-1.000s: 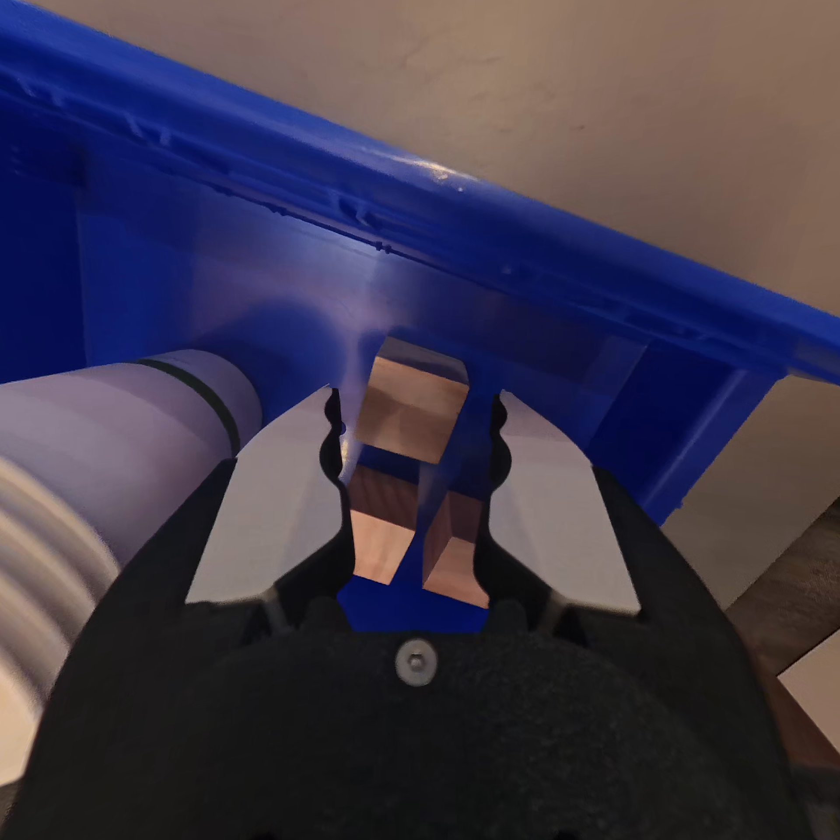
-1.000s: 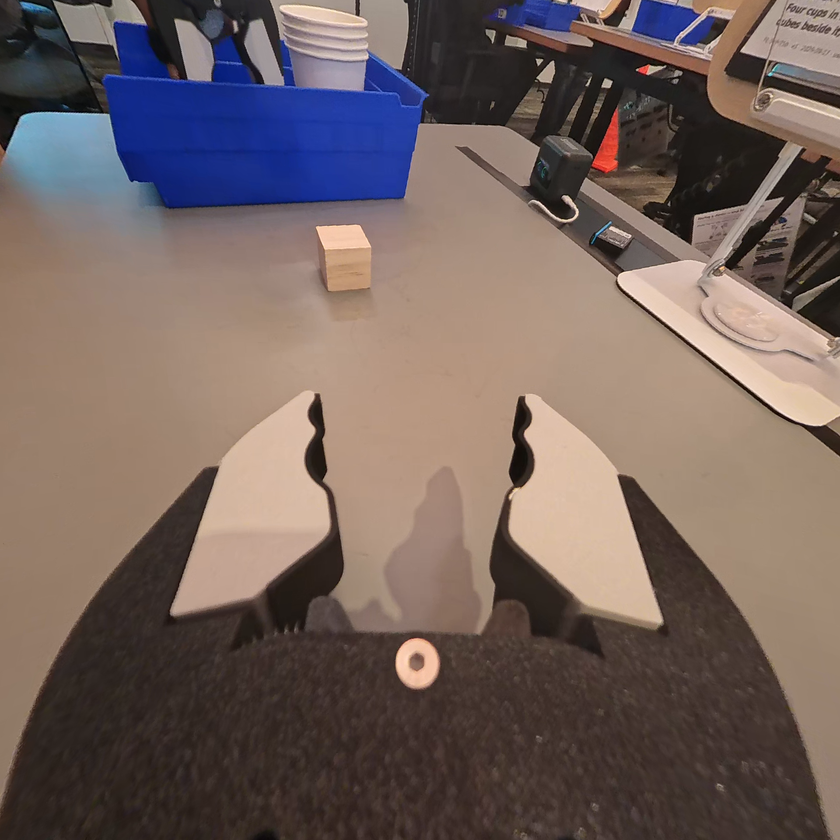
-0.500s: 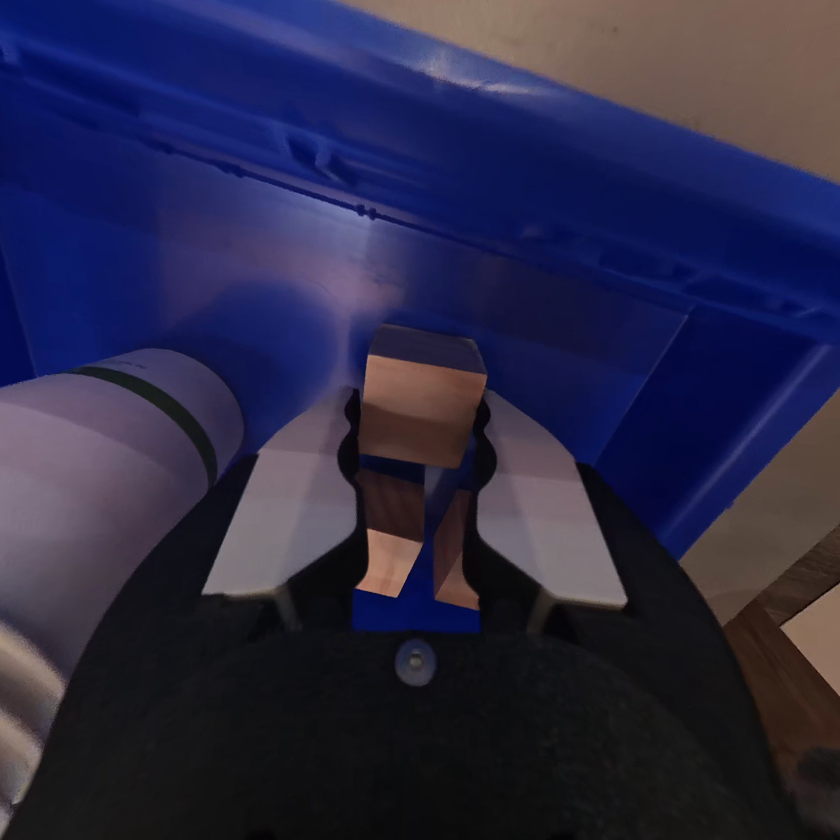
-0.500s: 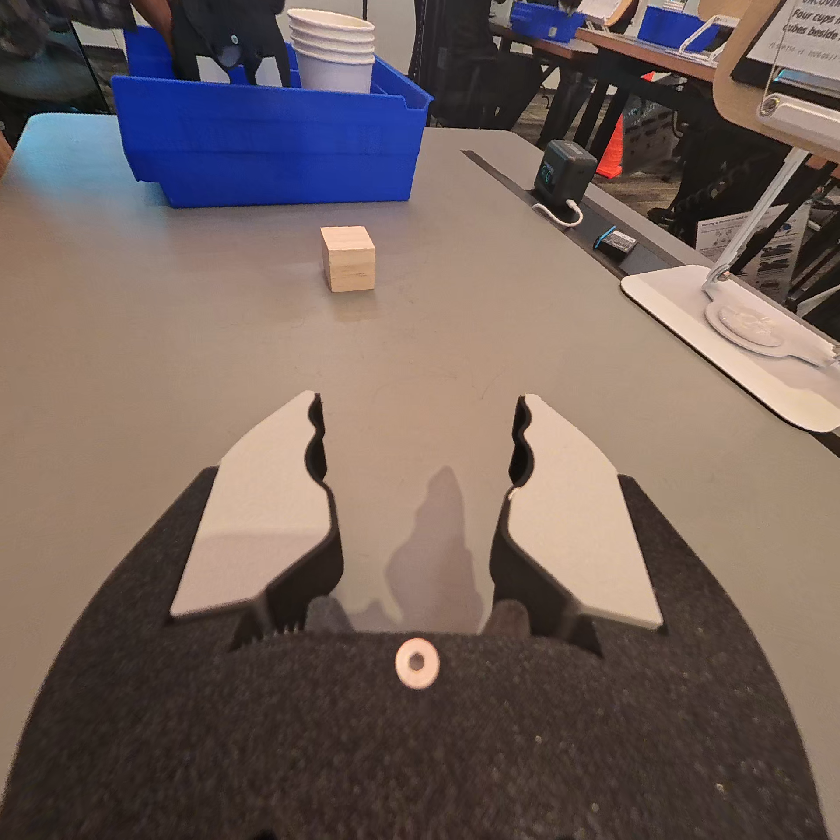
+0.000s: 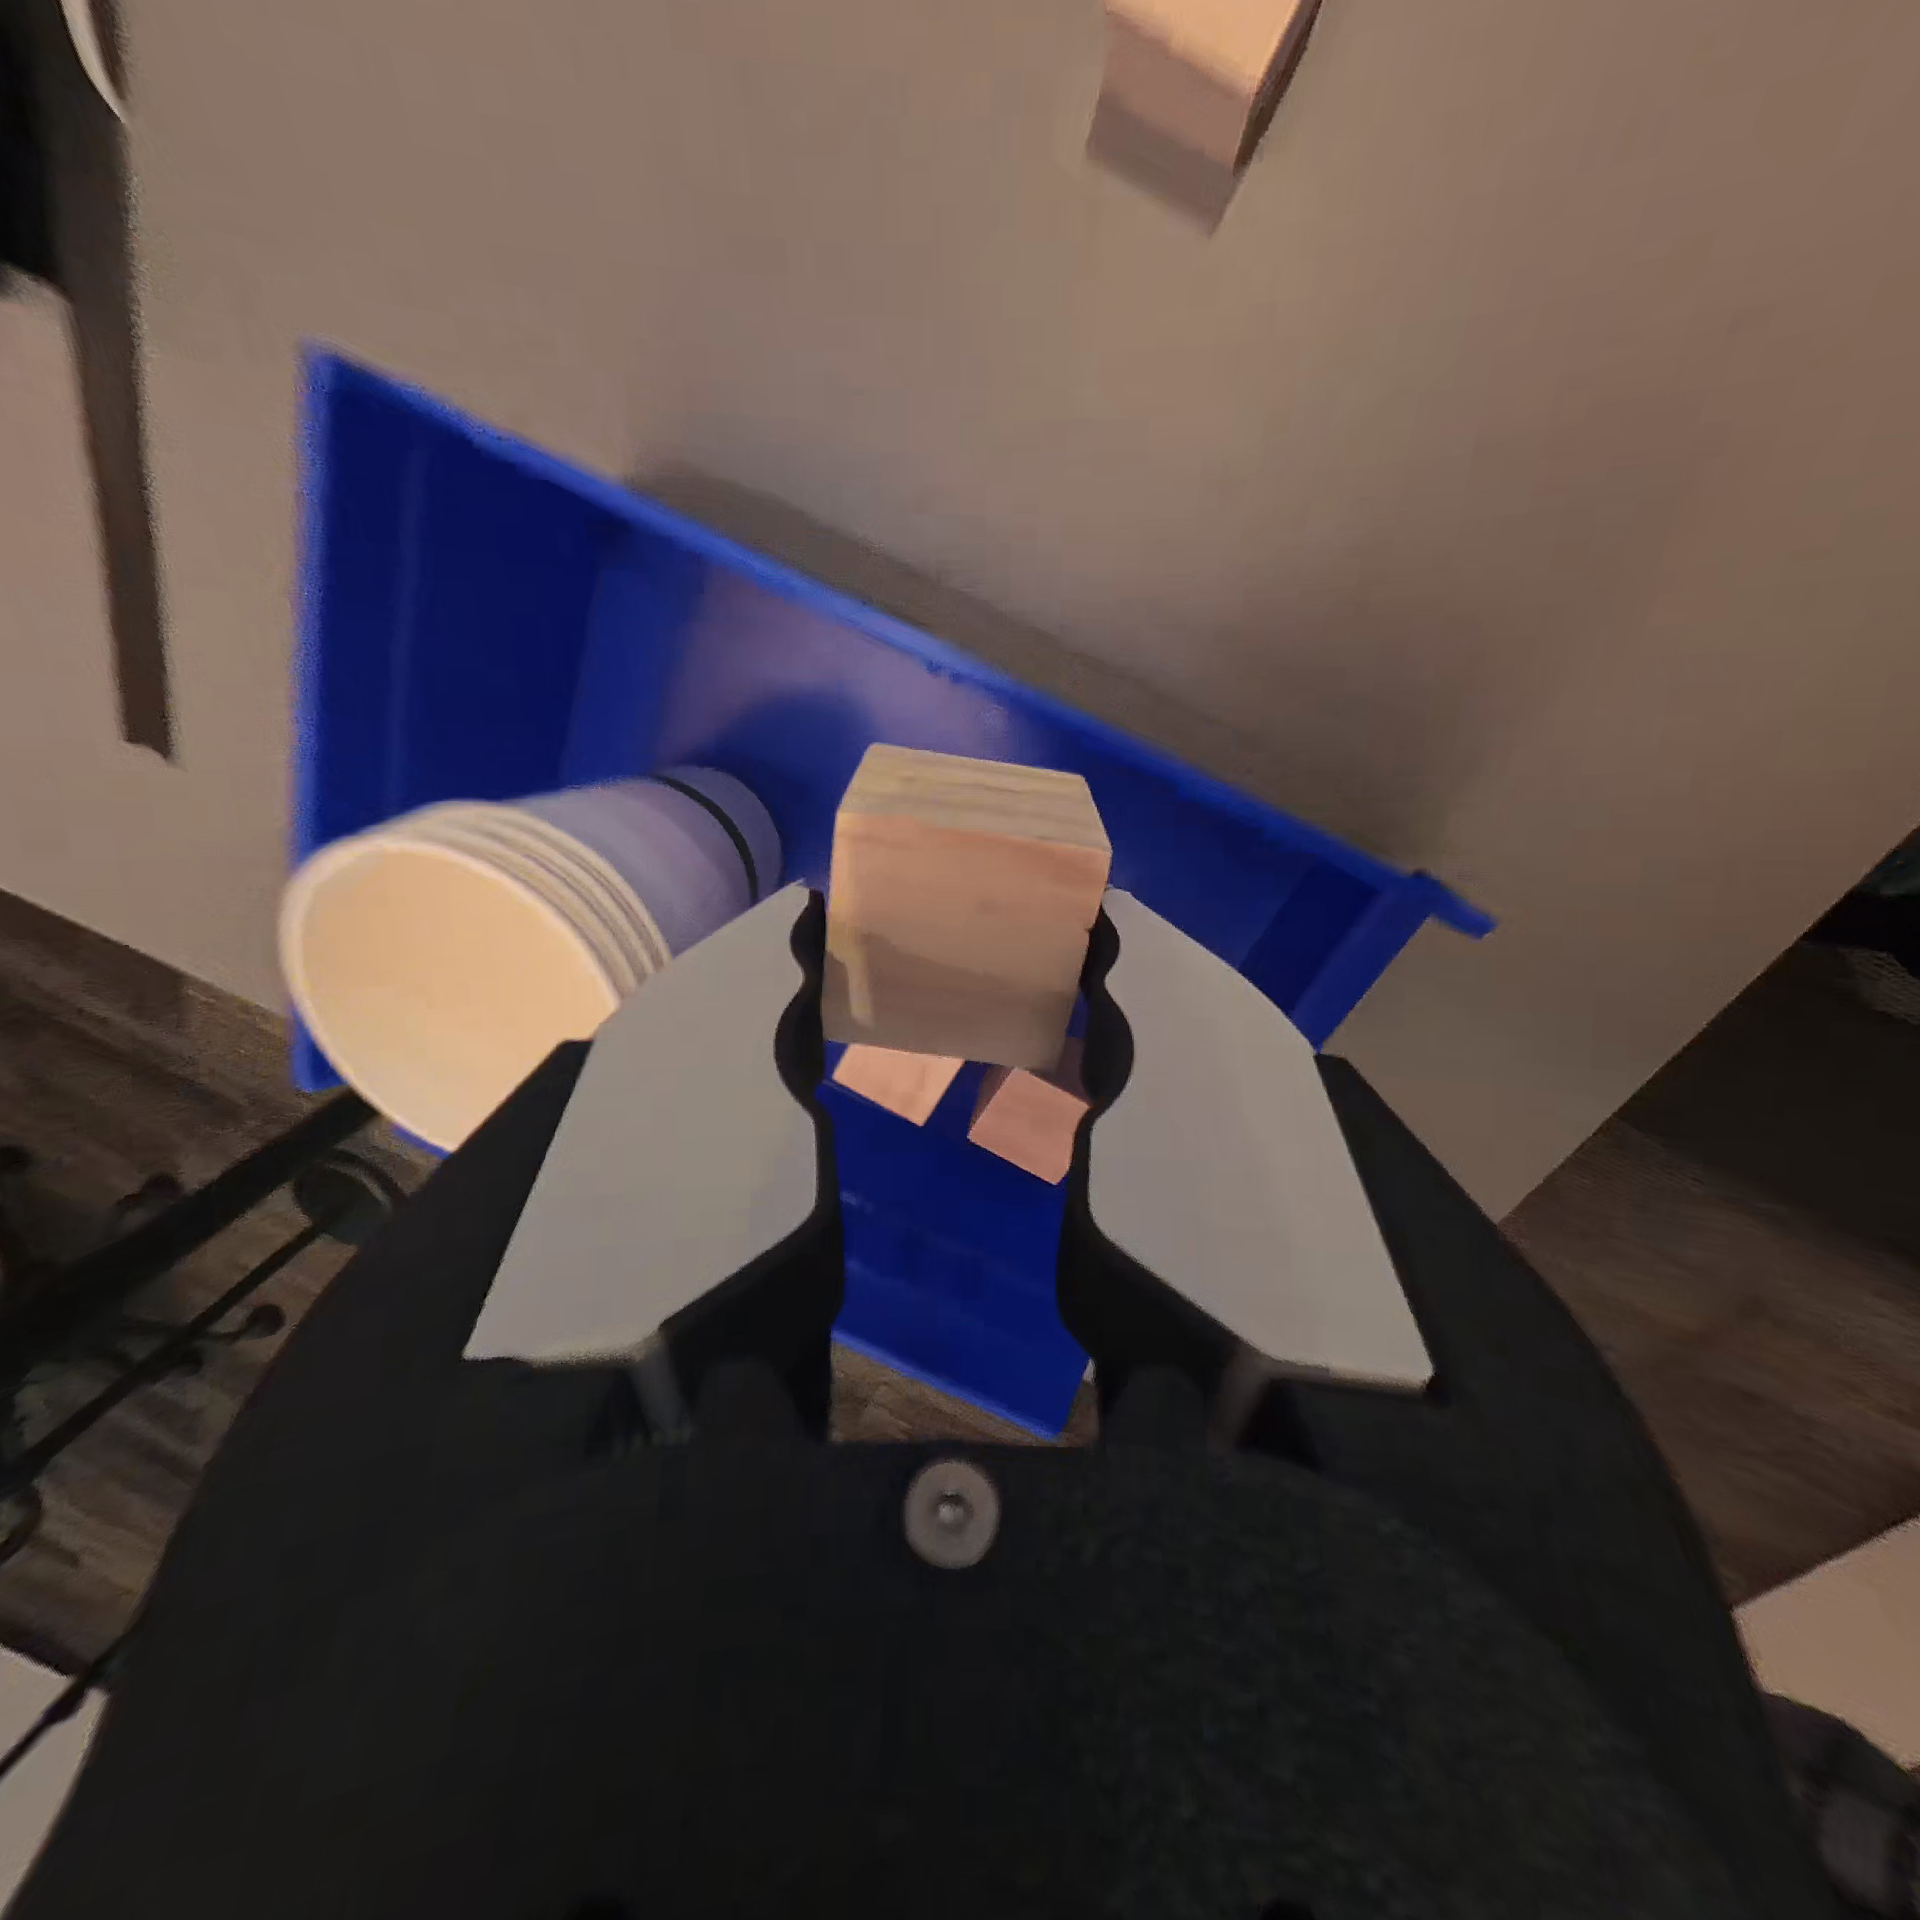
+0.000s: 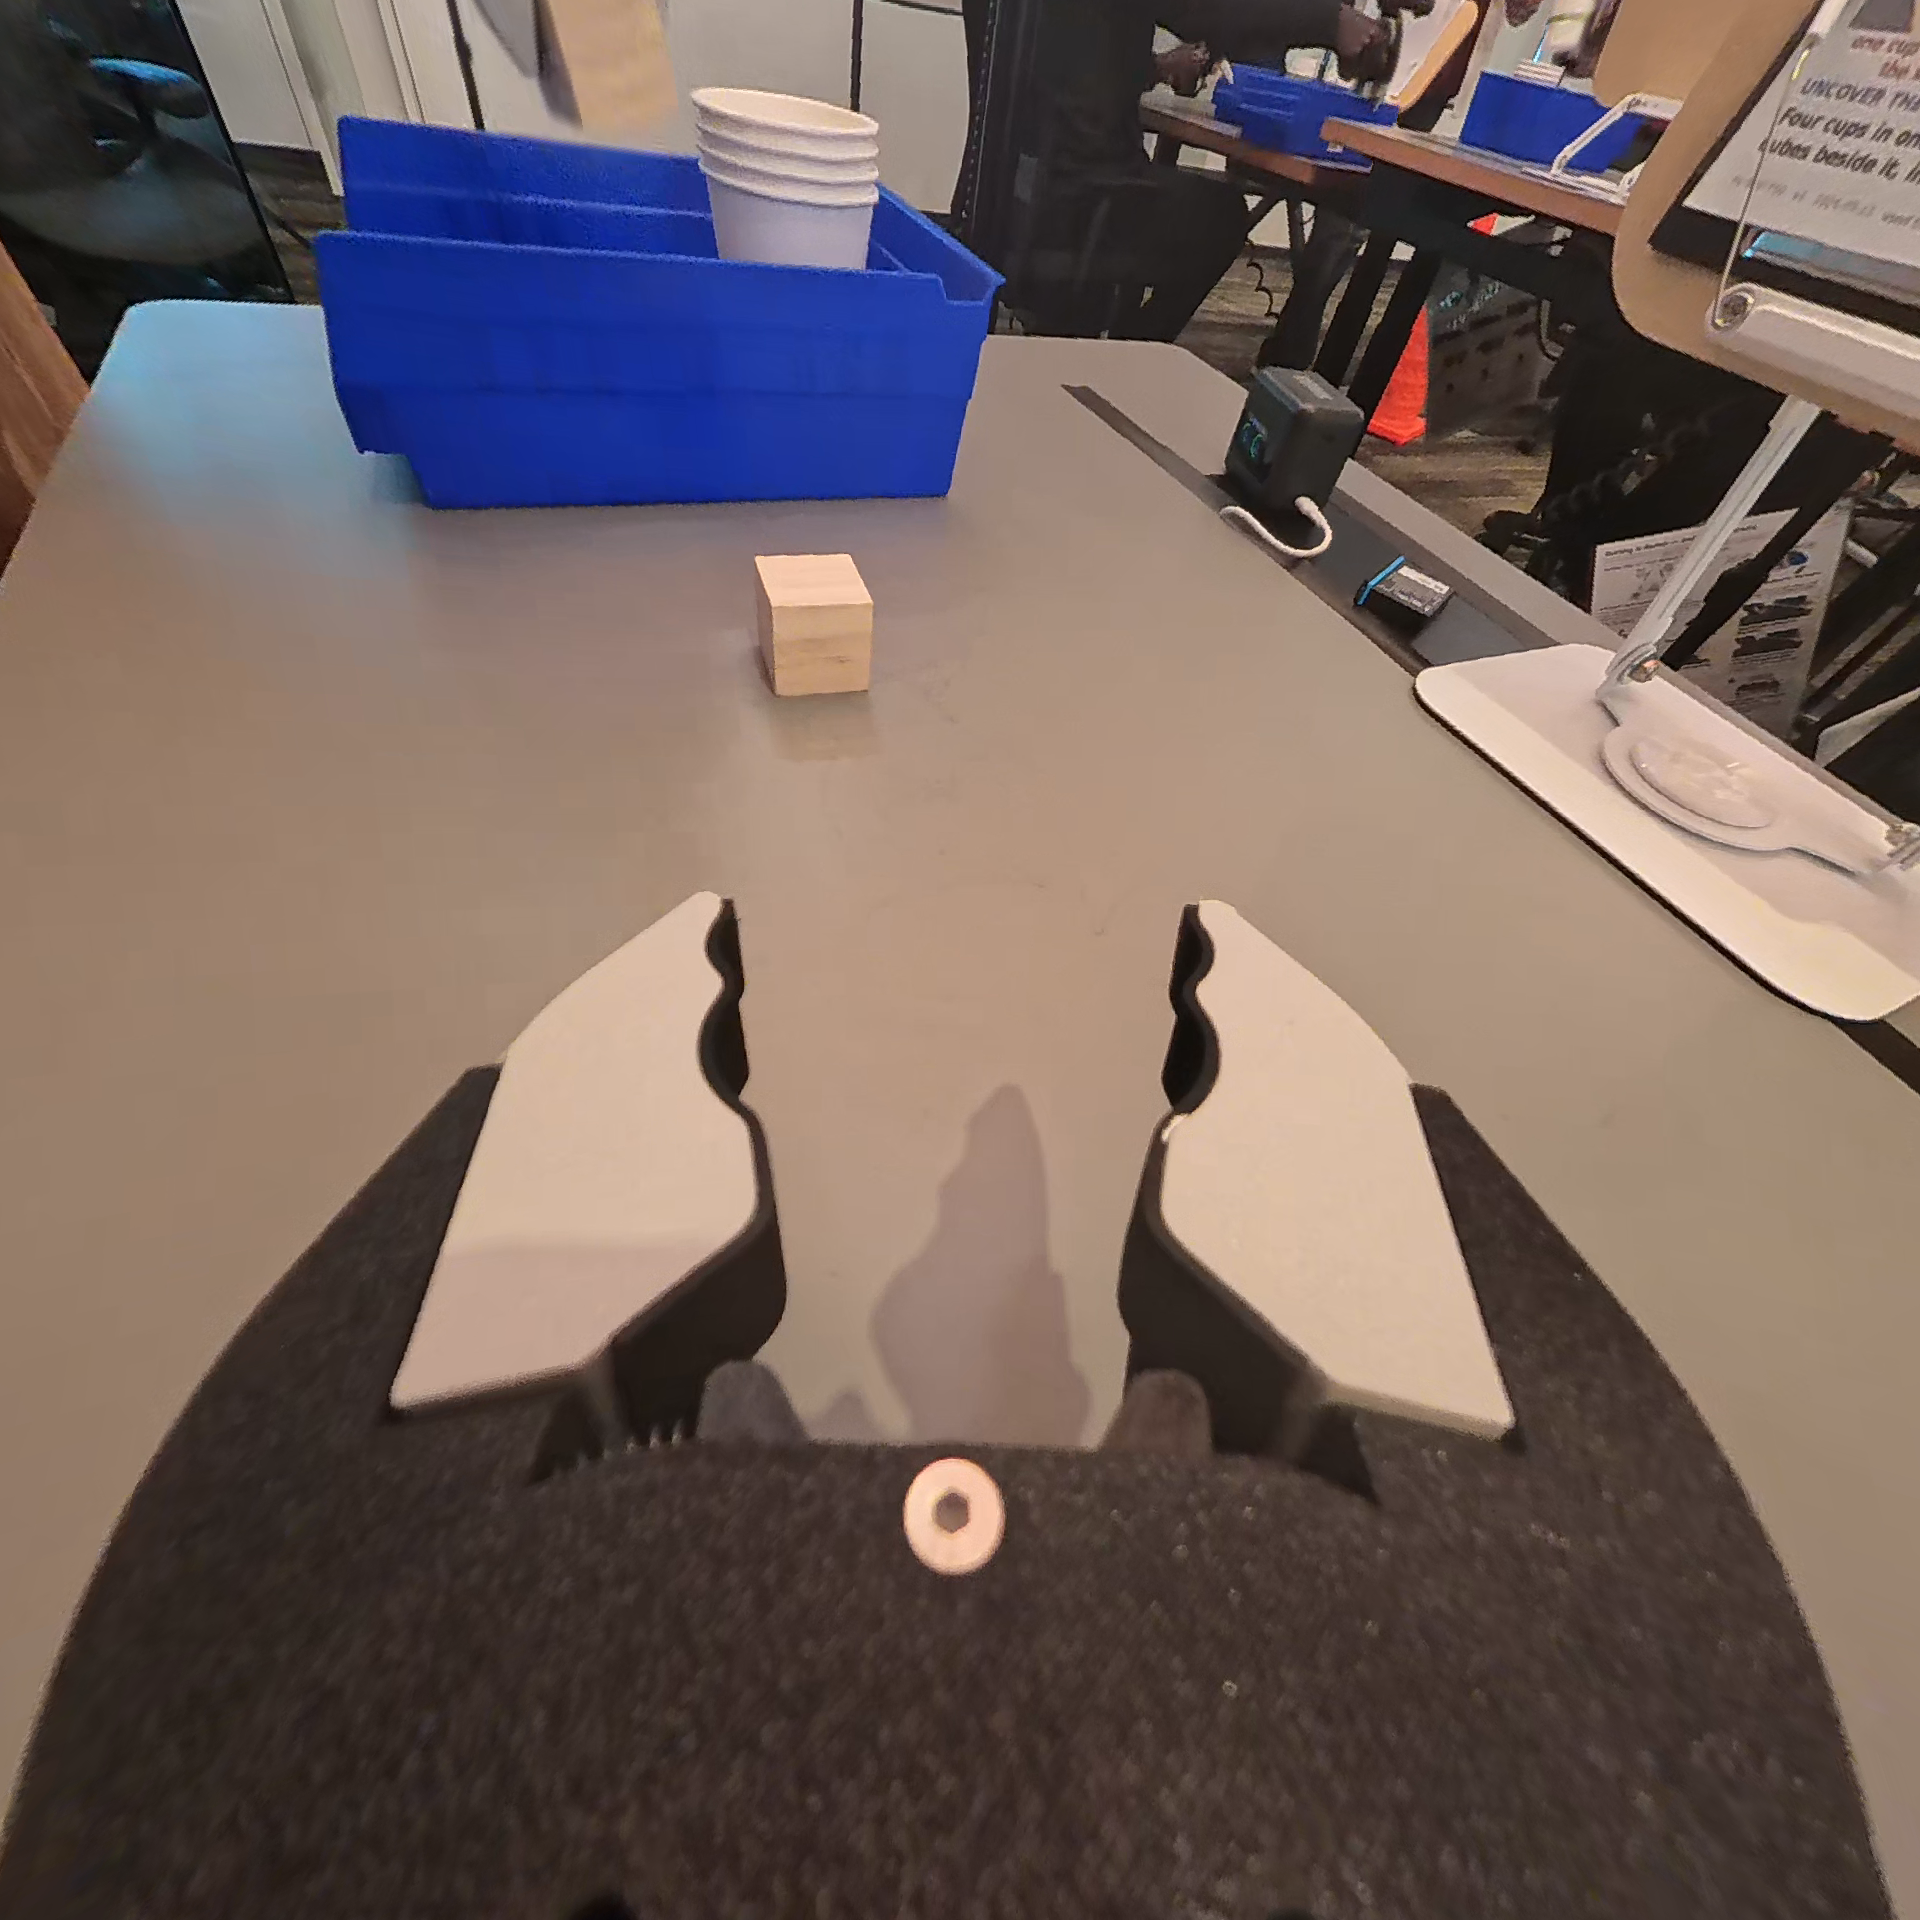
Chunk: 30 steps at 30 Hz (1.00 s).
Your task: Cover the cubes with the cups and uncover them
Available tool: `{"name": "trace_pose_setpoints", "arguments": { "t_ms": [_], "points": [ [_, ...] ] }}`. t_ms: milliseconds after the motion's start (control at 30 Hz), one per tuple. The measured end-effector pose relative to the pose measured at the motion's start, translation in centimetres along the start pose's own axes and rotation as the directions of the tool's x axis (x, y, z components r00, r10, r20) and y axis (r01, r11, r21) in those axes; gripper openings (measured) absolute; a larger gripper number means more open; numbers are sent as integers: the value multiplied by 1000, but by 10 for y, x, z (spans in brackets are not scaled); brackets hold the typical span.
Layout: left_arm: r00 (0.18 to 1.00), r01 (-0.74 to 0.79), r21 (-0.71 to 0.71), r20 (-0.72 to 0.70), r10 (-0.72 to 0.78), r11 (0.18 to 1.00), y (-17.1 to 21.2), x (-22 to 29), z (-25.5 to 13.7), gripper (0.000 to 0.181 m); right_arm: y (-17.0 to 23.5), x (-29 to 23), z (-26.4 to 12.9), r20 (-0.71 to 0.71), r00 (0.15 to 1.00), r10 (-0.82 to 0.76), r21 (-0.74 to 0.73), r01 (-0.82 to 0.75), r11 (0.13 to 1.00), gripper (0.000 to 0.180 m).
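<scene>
Left gripper (image 5: 954,971) was low inside the blue bin (image 5: 436,665) 1.0 s ago, fingers spread around a cube (image 5: 961,925); by 0.5 s ago they had closed onto it. Now it is raised well above the bin with the cube clamped between the fingertips, lifted clear of the two cubes (image 5: 961,1103) left on the bin floor. From the right wrist view it has gone from behind the bin; only a blurred shape shows at the top edge.
</scene>
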<state>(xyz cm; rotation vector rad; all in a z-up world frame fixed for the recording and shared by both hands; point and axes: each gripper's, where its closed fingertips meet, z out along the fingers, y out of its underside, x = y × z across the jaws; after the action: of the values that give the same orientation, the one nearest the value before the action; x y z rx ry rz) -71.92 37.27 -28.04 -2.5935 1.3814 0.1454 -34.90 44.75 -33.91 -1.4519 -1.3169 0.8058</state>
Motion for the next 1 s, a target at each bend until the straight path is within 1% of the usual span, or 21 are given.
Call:
{"name": "trace_pose_setpoints", "arguments": {
  "t_ms": [100,200,333,433,533,700,1000],
  "points": [
    [999,-48,50,17,48,998,-52,8,-24,47,0,-2,0,13,1000,-2,-3,2,1000,78],
    [992,-125,84,18,124,989,-110,22,-27,47,1,-4,0,31,1000,-1,-4,1,1000,78],
    [973,-227,126,-23,231,966,-180,46,-4,46,4,-6,1,45,999,-1,-16,2,1000,78],
    [952,-287,138,-68,298,948,-214,63,28,46,3,-7,0,52,999,-1,-14,1,1000,78],
    [931,-329,125,-121,343,936,-229,78,63,46,2,-7,-1,56,998,-3,-13,4,1000,78],
    [909,-357,109,-188,372,928,-237,88,104,46,3,-8,-1,63,998,-1,-18,2,1000,78],
    [900,-363,60,-236,366,930,-232,90,133,47,7,-10,2,73,997,-3,-40,5,999,78]
  ]
}}
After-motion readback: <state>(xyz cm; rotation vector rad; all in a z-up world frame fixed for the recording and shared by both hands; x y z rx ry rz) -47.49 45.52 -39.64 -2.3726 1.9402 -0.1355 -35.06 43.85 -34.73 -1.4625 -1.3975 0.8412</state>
